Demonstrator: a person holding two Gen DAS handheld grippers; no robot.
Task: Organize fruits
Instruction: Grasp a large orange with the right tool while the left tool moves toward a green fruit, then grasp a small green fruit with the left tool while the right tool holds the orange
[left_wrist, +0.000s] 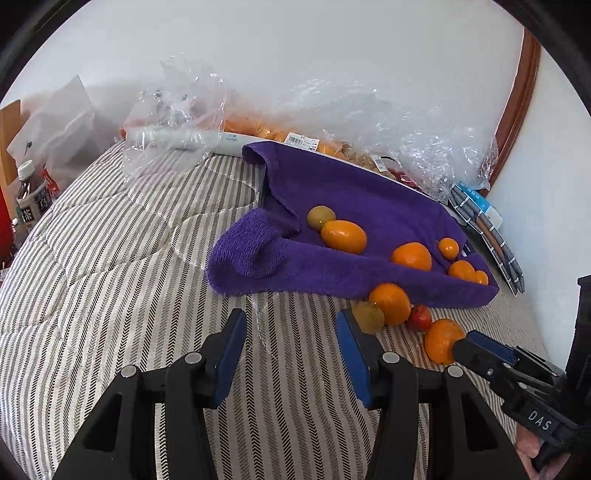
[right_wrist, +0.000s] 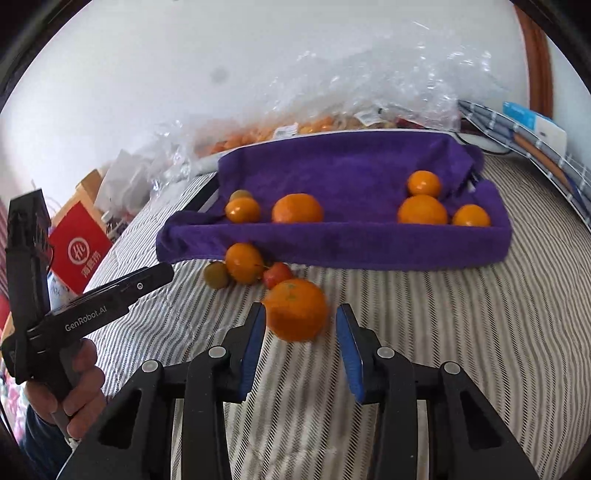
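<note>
My right hand-held gripper (right_wrist: 300, 325) has the big orange (right_wrist: 297, 309) sitting between its blue pads, and the jaws are apart. The left pad looks to be at the peel, but there is a clear gap on the other side, so nothing is clamped yet. The orange lies on the striped bed cover (right_wrist: 424, 314), just short of the purple towel (right_wrist: 351, 173) where five oranges and a greenish fruit already rest. It is blurred in my view, so I cannot say for sure whether it is rolling.

That is my first worry. If one pad meets the peel before the other, it could shove the orange sideways and squirt it out of the jaws, straight into the small red fruit (right_wrist: 277, 274), the other orange (right_wrist: 243, 263) and the green fruit (right_wrist: 216, 275) huddled just behind it at the towel's edge. The quilted cover is soft and uneven, so anything bumped may roll off toward the side of the bed.

A grip below the fruit's widest part could also let it slip upward as I lift, and the pads are smooth against waxy skin.

My left hand-held gripper (left_wrist: 291, 332) is open and empty, with its tips near the green fruit (left_wrist: 368, 317). If I swing the right one across, the two tools could knock together over that little cluster.
</note>
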